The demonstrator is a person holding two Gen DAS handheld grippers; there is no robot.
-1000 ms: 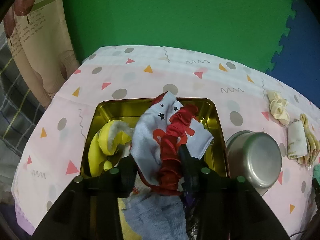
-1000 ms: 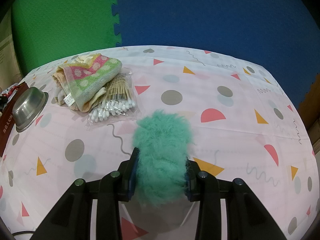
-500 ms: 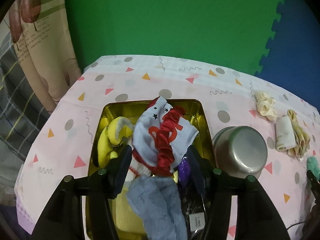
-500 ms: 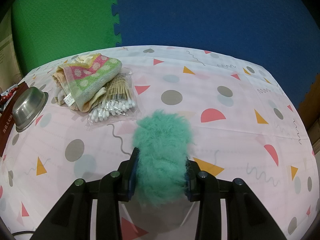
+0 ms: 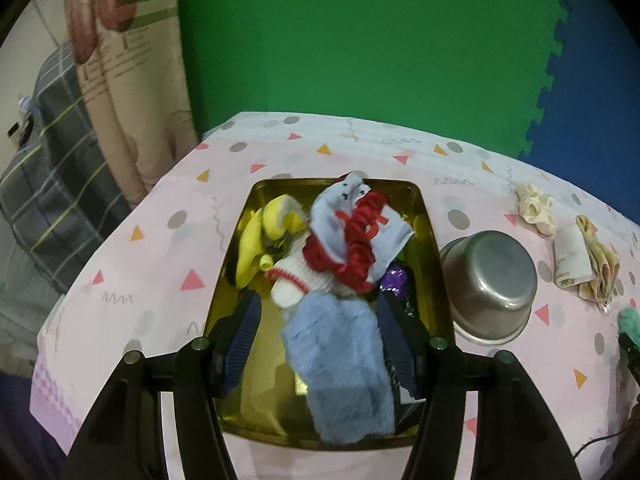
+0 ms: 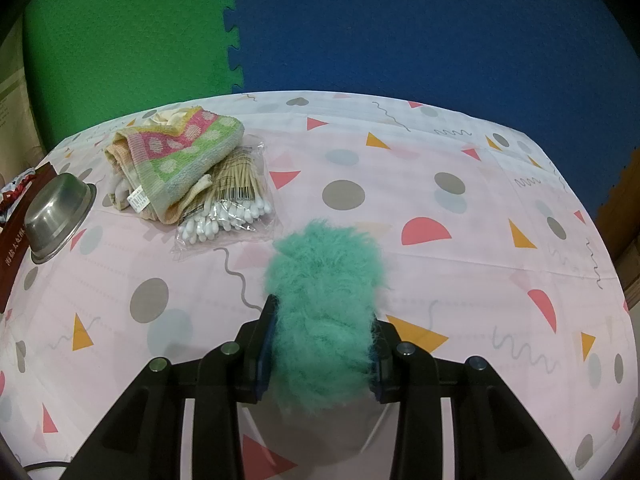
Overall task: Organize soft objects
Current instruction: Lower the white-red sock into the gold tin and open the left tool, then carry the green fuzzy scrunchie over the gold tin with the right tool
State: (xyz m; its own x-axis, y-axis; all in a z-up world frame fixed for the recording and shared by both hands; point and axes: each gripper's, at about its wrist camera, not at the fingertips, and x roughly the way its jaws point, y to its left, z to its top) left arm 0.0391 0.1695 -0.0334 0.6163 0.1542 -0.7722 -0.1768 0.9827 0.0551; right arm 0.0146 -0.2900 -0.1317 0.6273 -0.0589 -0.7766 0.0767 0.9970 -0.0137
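The jaws of the left gripper (image 5: 318, 332) stand spread wide and grasp nothing; those of the right gripper (image 6: 322, 344) are clenched on a green fluffy piece (image 6: 324, 300), its pile bulging out past both pads.

The tabletop (image 6: 400, 184), under a pink cloth printed with triangles and dots, carries everything. On its left part sits the gold tin (image 5: 424, 248), which reads as the collecting place for the soft things, since most of them are piled there. The left gripper hangs over the tin's near end with its pads on either side of a blue fuzzy cloth (image 5: 340, 364), apart from it, so that cloth lies loose in the tin. Beyond it are a pale blue sock (image 5: 332, 220) with a red scrunchie (image 5: 360, 248) draped across it, a white sock with red trim (image 5: 292, 284), a yellow sock (image 5: 260, 240) along the left wall, and something purple (image 5: 394, 280) too hidden to name.

Just right of the tin a steel bowl (image 5: 492, 276) stands upside down; being hard, it probably stays out. Farther right lie a folded patterned towel (image 6: 176, 160), a cream scrunchie (image 5: 536, 206) and a bag of cotton swabs (image 6: 232, 204) partly under the towel; the first two likely await sorting.

The green piece is held low over bare cloth, well apart from the tin; whether it touches the tabletop cannot be told. My guess is that it goes to the tin next, and a firm grip suits it, as fluff compresses and slips.
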